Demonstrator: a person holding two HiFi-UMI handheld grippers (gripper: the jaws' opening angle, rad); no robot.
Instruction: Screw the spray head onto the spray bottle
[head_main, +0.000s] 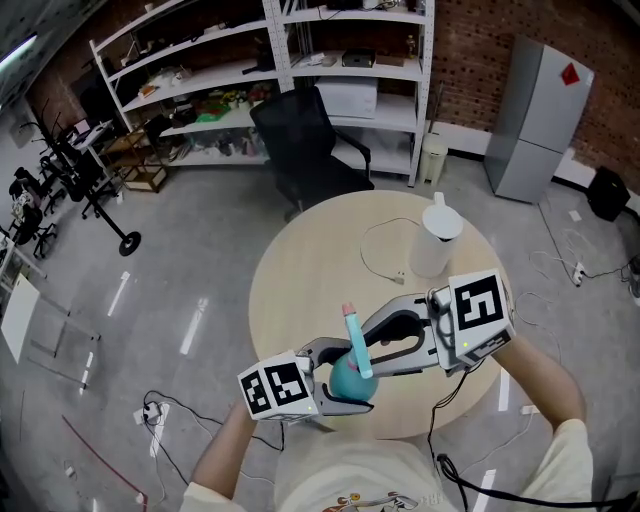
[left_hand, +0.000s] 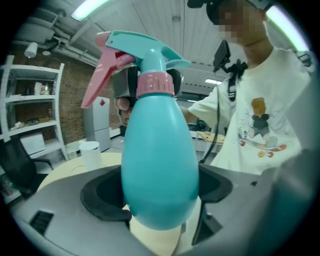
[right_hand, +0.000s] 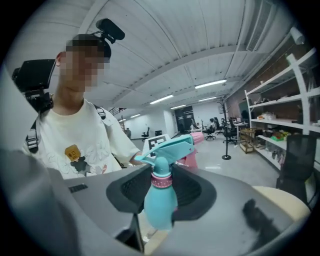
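Teal spray bottle (head_main: 348, 380), spray head (head_main: 356, 335) seated on its neck, was held upright above the round tabletop (head_main: 300, 270). Left gripper (left_hand: 160, 200) fingers (left_hand: 102, 200) clamped its belly; right gripper (right_hand: 161, 192) fingers (right_hand: 192, 192) were closed on its shoulder, below the pink collar.

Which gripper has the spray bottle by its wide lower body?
The left gripper: its jaws clamp the bulging body of the teal spray bottle, while the right gripper has its jaws on the slimmer part just below the pink collar.
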